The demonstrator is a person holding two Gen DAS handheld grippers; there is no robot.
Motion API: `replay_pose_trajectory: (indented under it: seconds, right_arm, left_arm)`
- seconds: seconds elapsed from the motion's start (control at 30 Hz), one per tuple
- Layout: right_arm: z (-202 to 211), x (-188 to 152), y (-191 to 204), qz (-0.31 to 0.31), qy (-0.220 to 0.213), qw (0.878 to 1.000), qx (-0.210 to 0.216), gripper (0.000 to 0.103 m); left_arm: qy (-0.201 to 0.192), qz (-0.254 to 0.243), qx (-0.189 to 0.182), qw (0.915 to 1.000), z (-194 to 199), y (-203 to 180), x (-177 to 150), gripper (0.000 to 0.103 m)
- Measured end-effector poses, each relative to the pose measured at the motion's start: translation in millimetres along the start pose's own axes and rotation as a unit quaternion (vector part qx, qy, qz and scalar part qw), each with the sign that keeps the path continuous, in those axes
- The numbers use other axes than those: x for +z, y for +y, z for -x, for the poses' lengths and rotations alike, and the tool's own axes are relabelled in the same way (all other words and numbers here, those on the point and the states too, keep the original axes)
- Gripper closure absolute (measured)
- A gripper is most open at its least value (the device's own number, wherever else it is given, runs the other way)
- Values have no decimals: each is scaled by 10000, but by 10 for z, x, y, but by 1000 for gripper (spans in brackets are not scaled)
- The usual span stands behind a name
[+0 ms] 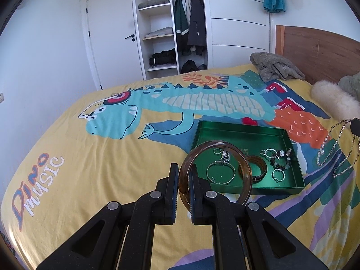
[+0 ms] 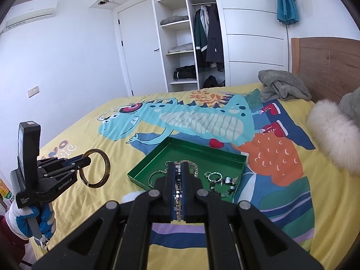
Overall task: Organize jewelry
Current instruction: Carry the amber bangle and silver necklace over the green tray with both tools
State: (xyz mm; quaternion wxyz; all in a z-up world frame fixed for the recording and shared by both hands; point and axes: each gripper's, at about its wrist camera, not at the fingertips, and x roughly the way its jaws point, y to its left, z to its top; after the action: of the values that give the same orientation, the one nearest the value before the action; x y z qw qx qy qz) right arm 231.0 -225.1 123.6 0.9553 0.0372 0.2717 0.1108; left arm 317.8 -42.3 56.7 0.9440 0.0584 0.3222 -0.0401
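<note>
My left gripper [image 1: 183,173] is shut on the rim of an amber see-through bangle [image 1: 246,180], held upright in the air just before the near left corner of a green tray [image 1: 247,131]. From the right wrist view, the left gripper [image 2: 86,159] and its bangle [image 2: 109,166] hang left of the tray [image 2: 144,160]. My right gripper [image 2: 178,165] is shut on a sparkly chain necklace [image 2: 178,186] above the tray's near edge. The necklace [image 1: 328,139] dangles from the right gripper [image 1: 356,126]. In the tray lie a silver bangle [image 1: 220,172], a brown bangle [image 1: 256,166], rings and a beaded bracelet [image 1: 281,159].
The tray rests on a bed with a yellow dinosaur cover [image 1: 101,168]. A grey blanket [image 1: 276,67] and a fluffy white cushion [image 1: 333,103] lie near the wooden headboard [image 1: 315,49]. An open wardrobe [image 1: 171,27] and a door stand beyond. A gloved hand [image 2: 33,220] holds the left gripper.
</note>
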Motion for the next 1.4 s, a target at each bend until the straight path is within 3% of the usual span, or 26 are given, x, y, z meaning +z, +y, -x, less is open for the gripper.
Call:
replay_pose_trajectory:
  seconds: [0.73,1.1,1.4]
  right_arm:
    - [-986,542,-343,-10,-128,9998,-135,99]
    - [-1624,421,-577,-212,89,9995,-232,99]
    - [-2109,132,-804,-346,517,9971,-442,99]
  left_arm:
    - [-47,-256,181,9995,-930,-280,686,94]
    - [261,-452,128,9986,-1528,-666,708,94]
    - [679,-410,7,9968,-1971,-934,551,94]
